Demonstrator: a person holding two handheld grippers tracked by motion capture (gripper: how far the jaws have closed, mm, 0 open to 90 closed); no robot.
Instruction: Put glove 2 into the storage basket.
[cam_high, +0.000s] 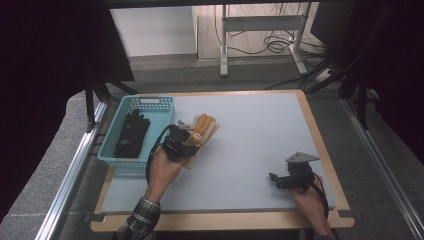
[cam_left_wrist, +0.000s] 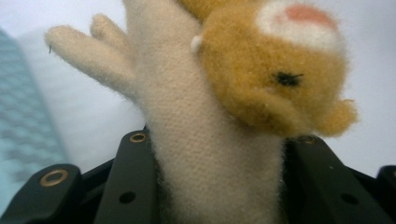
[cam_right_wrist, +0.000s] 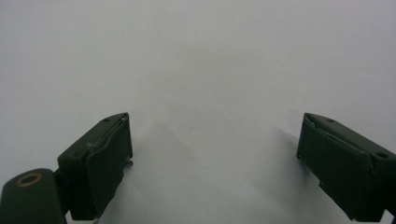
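— Nearest the lens? Cream glove (cam_left_wrist: 205, 154) with a tan animal face, clamped between left gripper (cam_left_wrist: 212, 186) jaws.
— Where on the table (cam_high: 250, 135)?
— Just right of blue basket (cam_high: 111, 150), above the surface; black glove (cam_high: 131, 135) inside.
— Right gripper (cam_right_wrist: 212, 158)?
— Jaws wide apart, nothing between, near the right edge.

1. We find no word, number, label, brand or sign that we can read in any of the three views.
2. On the black glove (cam_high: 131, 134) lying in the blue basket (cam_high: 159, 103) we make out a small pale mark, but it is too small and blurred for us to read.
3. The cream and tan glove (cam_left_wrist: 210, 154) carries a stitched animal face, with no lettering that we can see.
4. The table (cam_high: 260, 130) bears no writing that we can see.
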